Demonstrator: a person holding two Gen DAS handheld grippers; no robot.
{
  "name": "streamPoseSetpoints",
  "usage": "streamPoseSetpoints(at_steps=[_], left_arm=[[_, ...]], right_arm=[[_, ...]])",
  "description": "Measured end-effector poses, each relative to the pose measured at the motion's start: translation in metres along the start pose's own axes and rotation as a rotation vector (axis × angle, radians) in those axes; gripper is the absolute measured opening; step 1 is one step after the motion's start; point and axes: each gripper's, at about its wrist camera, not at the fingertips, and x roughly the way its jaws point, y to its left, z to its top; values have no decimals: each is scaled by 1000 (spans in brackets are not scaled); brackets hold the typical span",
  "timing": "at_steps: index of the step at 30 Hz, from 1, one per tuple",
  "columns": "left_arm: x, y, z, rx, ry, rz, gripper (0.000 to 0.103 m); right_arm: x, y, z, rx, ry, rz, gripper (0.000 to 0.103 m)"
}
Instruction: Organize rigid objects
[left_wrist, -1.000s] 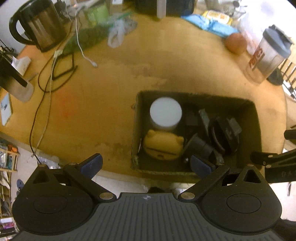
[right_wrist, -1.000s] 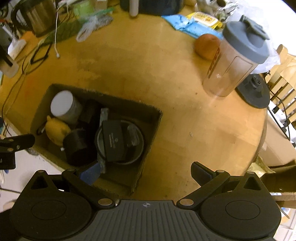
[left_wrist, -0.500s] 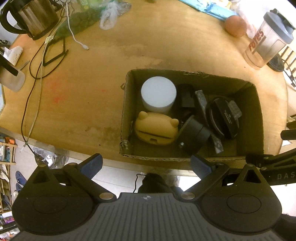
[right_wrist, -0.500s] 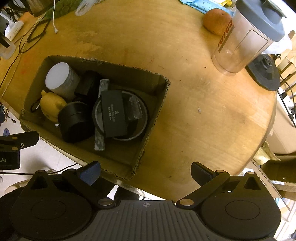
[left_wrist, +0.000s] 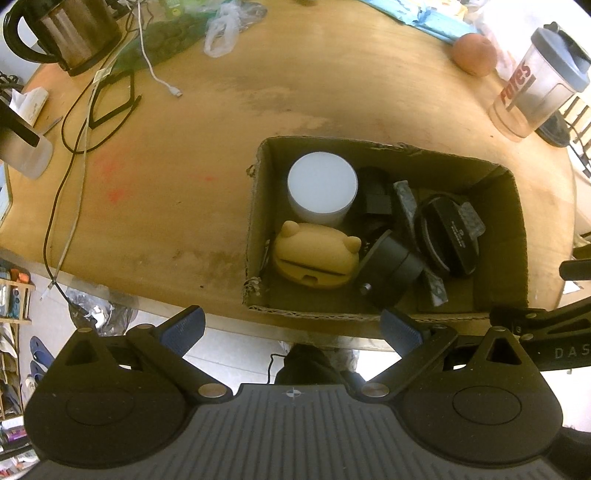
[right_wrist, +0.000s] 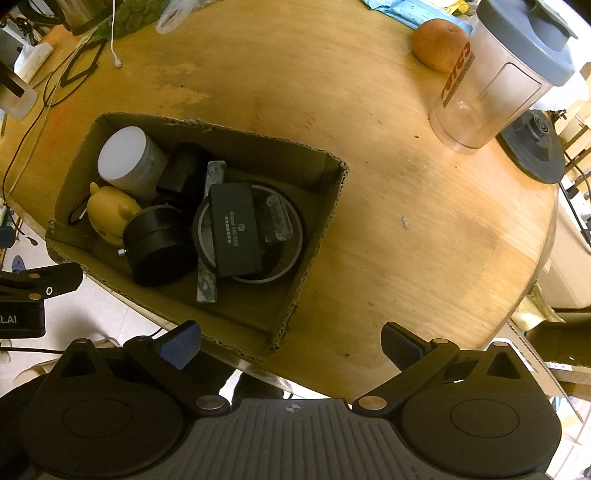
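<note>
A cardboard box sits at the near edge of the round wooden table. In it lie a white cylinder, a yellow bear-shaped case, a black cylinder, a black round tin with a black block on it, and a grey bar. My left gripper is open and empty, held back above the table edge before the box. My right gripper is open and empty above the box's near right corner.
A shaker bottle and an orange fruit stand at the far right, by a black round base. A kettle, cables and plastic bags lie at the far left. The floor shows below the table edge.
Both grippers have pulled back and up from the box, so the whole box now shows. Both stay open. The objects in the box have not moved.
</note>
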Motion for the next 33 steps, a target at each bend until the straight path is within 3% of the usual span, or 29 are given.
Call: streamPoseSetpoints(at_steps=[33], left_arm=[[-5, -3, -1, 6, -2, -16, 103]], right_arm=[[-9, 3, 0, -23, -31, -23, 103]])
